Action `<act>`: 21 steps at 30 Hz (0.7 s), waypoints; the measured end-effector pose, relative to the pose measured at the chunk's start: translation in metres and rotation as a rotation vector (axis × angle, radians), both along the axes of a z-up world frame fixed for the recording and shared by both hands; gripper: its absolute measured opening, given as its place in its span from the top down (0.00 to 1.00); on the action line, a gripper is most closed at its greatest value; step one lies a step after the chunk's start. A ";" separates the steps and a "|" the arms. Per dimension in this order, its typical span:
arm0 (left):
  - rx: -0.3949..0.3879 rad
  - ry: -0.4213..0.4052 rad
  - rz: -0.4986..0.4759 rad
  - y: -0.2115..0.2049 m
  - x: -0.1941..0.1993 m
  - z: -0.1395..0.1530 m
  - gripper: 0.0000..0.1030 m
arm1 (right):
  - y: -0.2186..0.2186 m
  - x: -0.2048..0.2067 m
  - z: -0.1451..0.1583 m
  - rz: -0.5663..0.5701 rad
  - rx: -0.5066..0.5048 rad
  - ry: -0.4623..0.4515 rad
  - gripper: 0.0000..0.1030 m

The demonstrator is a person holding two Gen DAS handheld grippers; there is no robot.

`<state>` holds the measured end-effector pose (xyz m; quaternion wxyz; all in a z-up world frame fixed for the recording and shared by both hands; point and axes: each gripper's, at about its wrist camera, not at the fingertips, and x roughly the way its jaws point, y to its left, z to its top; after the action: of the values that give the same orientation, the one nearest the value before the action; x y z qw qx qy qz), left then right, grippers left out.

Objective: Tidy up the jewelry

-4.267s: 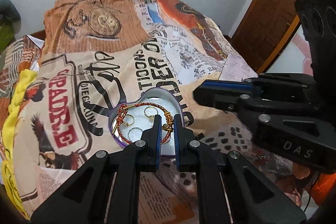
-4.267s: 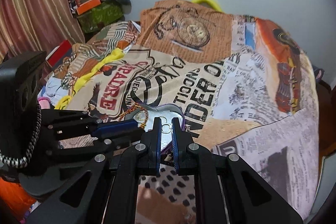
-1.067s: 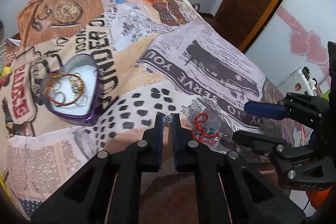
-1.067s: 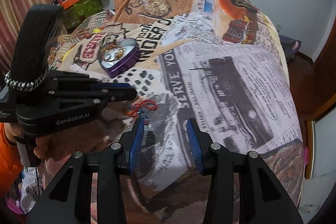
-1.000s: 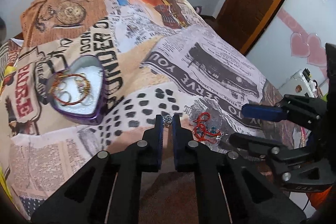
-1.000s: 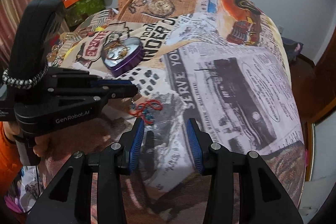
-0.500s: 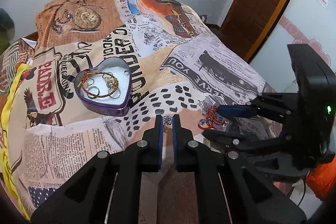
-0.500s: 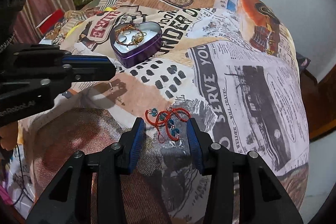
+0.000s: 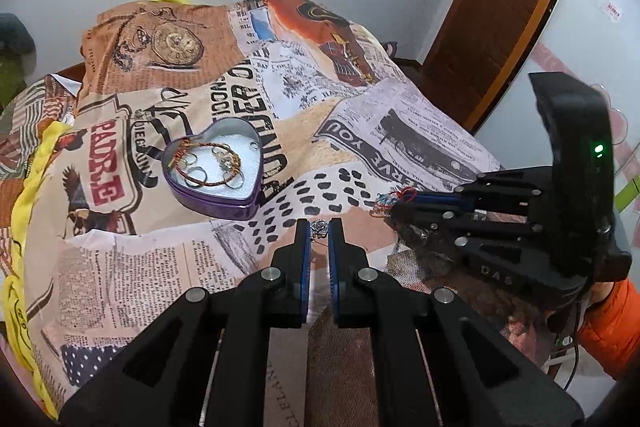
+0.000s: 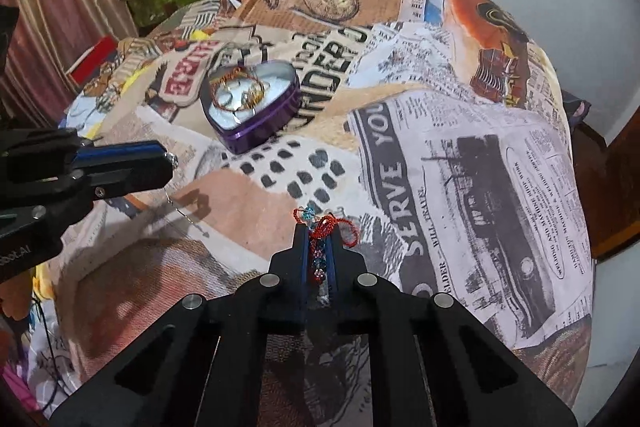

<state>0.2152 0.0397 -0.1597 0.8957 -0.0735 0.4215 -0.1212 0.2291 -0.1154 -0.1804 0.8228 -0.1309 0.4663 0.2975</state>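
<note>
place: likely home bedroom | cues: bed with printed bedspread (image 9: pixel 400 131), wooden door (image 9: pixel 500 7), curtain (image 10: pixel 60 7)

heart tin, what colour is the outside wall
Purple, with a silver inside. The heart tin shows its side wall best in the right wrist view.

left tongs (image 9: pixel 319 227) pinch what looks like a small silver trinket (image 9: pixel 319 225).

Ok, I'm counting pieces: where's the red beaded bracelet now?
The red beaded bracelet is pinched in the right tongs, low centre of the right wrist view, off to the right of the heart-shaped tin.
</note>
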 end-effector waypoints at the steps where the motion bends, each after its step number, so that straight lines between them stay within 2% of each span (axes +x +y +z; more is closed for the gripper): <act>1: 0.001 -0.005 0.005 0.002 -0.001 0.002 0.93 | 0.000 -0.001 0.005 -0.002 0.005 -0.011 0.93; 14: 0.012 -0.077 0.061 0.025 -0.009 0.030 0.93 | 0.017 -0.005 0.060 0.009 0.065 -0.147 0.93; 21: 0.024 -0.121 0.094 0.043 -0.005 0.047 0.93 | 0.033 -0.005 0.080 0.027 0.095 -0.196 0.93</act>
<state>0.2100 0.0825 -0.1125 0.9251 -0.0750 0.3639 -0.0781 0.2241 -0.0824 -0.1007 0.8656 -0.1267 0.3671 0.3162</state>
